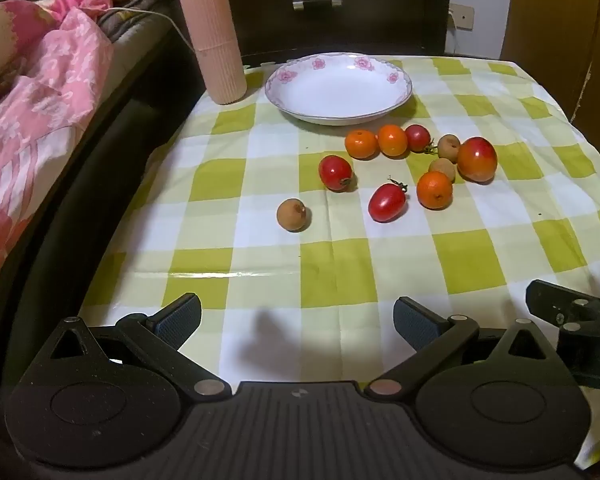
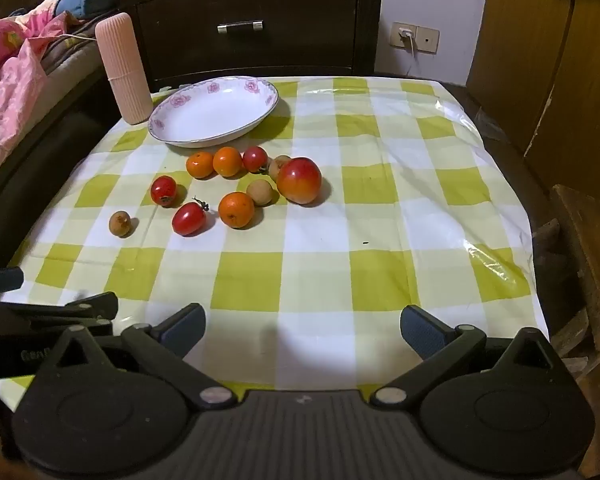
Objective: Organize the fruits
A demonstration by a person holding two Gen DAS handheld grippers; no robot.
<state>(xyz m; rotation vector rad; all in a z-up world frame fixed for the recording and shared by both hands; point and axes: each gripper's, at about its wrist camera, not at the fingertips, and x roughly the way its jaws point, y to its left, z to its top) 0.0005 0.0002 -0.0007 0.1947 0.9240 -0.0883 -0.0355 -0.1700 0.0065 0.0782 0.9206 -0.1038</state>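
Fruits lie scattered on the checked bench just in front of the empty flowered plate, none yet in it: three small oranges, three cherry tomatoes, three longans and one larger red-orange fruit. The left claw and the right claw hover side by side low over the bench's near edge, well short of the plate, both released and empty, jaws spread wide. A sound first move, by this view, is to take the lone longan or a tomato, squeezing gently so it neither rolls nor bruises.
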